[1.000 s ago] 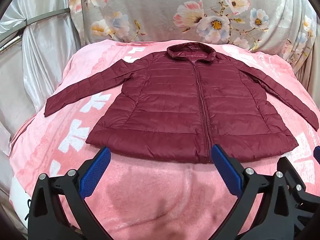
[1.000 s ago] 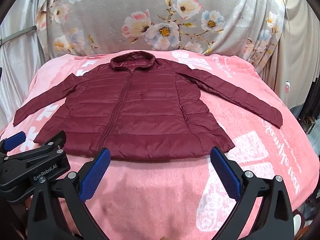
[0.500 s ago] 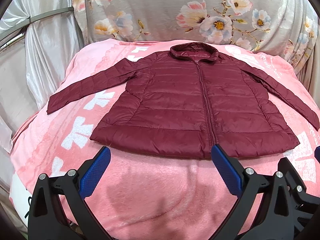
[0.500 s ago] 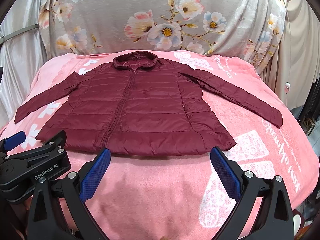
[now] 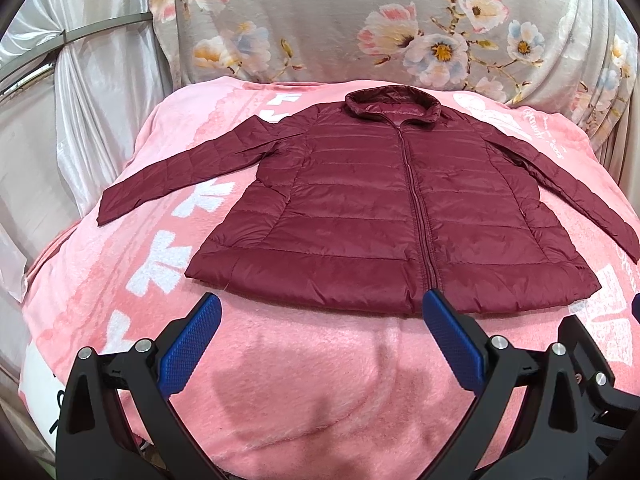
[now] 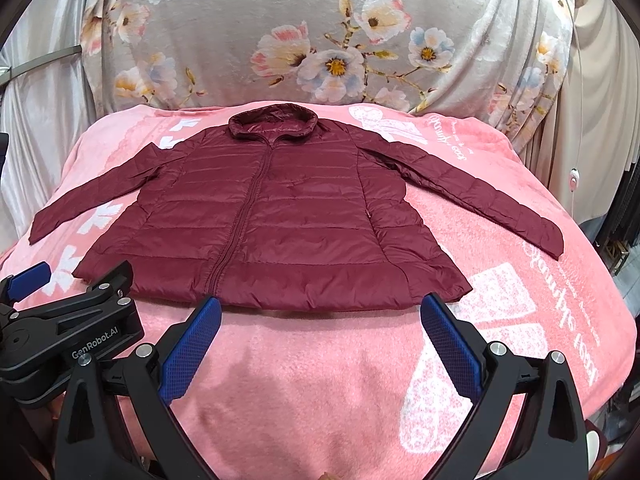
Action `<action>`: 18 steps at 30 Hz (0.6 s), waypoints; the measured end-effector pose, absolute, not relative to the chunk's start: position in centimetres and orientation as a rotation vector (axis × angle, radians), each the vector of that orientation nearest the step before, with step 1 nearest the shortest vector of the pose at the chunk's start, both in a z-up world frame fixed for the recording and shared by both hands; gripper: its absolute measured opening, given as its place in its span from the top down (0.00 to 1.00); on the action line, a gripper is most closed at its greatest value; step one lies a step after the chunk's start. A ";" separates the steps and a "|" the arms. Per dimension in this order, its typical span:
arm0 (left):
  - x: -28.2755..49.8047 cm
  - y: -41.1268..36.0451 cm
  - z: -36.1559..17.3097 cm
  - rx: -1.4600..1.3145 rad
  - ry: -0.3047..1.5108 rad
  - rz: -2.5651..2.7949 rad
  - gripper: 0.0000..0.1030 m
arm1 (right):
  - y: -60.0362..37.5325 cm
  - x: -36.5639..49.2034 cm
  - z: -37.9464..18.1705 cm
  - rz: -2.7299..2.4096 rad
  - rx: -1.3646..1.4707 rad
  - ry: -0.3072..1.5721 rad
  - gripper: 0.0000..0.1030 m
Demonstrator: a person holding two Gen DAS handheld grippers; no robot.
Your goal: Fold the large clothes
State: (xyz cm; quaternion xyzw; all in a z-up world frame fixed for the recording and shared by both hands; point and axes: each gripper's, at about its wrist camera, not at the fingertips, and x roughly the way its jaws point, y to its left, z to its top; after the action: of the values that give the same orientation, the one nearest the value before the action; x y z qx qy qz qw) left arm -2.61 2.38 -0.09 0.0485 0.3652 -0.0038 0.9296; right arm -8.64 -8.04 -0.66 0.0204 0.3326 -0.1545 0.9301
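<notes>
Left wrist view: the burgundy puffer jacket (image 5: 400, 216) lies flat, hem nearest both spread-apart, empty grippers, left gripper (image 5: 320, 320) and right gripper (image 6: 320, 320), collar-to-hem axis running away from them.

In the lower middle of both views, a bare strip of pink blanket (image 5: 320, 380) lies open between the claws and the hem of the maroon jacket (image 5: 360, 216), which fills the frame's centre. Its sleeves reach toward both side edges. The floral cloth (image 6: 320, 40) walls off the top. In the right wrist view, the left claw (image 6: 24, 284) crowds the lower left.
</notes>
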 end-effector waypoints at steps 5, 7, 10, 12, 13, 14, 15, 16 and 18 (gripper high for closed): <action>-2.9 2.7 0.3 0.096 0.743 0.006 0.05 | -7.8 -8.8 -0.4 -0.305 0.037 0.676 0.05; -3.0 2.9 0.5 0.098 0.739 0.015 0.05 | -7.8 -8.9 -0.4 -0.297 0.037 0.673 0.05; -3.3 3.1 0.7 0.099 0.733 0.029 0.05 | -7.7 -8.9 -0.3 -0.285 0.038 0.668 0.05; -3.3 3.2 0.8 0.099 0.732 0.035 0.05 | -7.6 -8.9 -0.3 -0.278 0.039 0.666 0.05; -3.4 3.3 0.8 0.099 0.733 0.037 0.05 | -7.5 -8.9 -0.3 -0.276 0.039 0.665 0.05; -3.4 3.3 0.8 0.099 0.732 0.040 0.05 | -7.5 -9.0 -0.3 -0.274 0.040 0.664 0.05; -3.5 3.4 0.8 0.100 0.732 0.042 0.05 | -7.5 -9.0 -0.3 -0.273 0.040 0.663 0.05; -3.5 3.4 0.9 0.100 0.731 0.044 0.05 | -7.4 -9.1 -0.4 -0.272 0.041 0.661 0.05; -3.5 3.4 0.8 0.101 0.731 0.044 0.05 | -7.3 -9.1 -0.4 -0.272 0.042 0.660 0.05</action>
State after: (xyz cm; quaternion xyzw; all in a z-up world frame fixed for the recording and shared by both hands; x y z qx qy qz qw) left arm -3.52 3.38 0.84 0.0494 0.3572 0.0216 0.9325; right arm -9.12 -7.34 -0.39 0.0204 0.3230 -0.1333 0.9367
